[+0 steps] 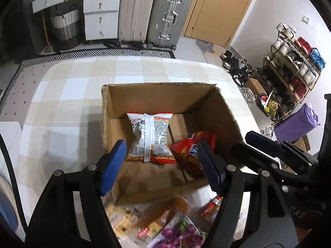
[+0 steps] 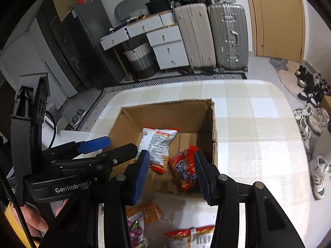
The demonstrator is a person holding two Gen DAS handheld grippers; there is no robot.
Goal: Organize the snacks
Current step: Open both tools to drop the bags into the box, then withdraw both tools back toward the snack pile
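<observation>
An open cardboard box (image 1: 144, 95) (image 2: 198, 111) stands on the checked tablecloth. Inside lie a white and red snack bag (image 1: 150, 136) (image 2: 157, 144) and a red snack bag (image 1: 190, 153) (image 2: 184, 169) leaning at the right. My left gripper (image 1: 163, 165) is open and empty above the box's near edge. My right gripper (image 2: 171, 175) is open and empty, its fingers on either side of the red bag from above. The right gripper also shows in the left wrist view (image 1: 260, 144). Loose snacks lie in front of the box: a yellow pack (image 1: 118, 219), an orange pack (image 1: 165, 212) (image 2: 149, 210), a purple candy bag (image 1: 178, 235) (image 2: 135, 231), a red and white bag (image 2: 192, 235).
The table (image 2: 258, 124) has a rounded far edge. Beyond it stand two suitcases (image 1: 153, 12), white drawers (image 1: 101, 16) and a woven basket (image 1: 64, 26). A shoe rack (image 1: 293, 66) and shoes stand at the right.
</observation>
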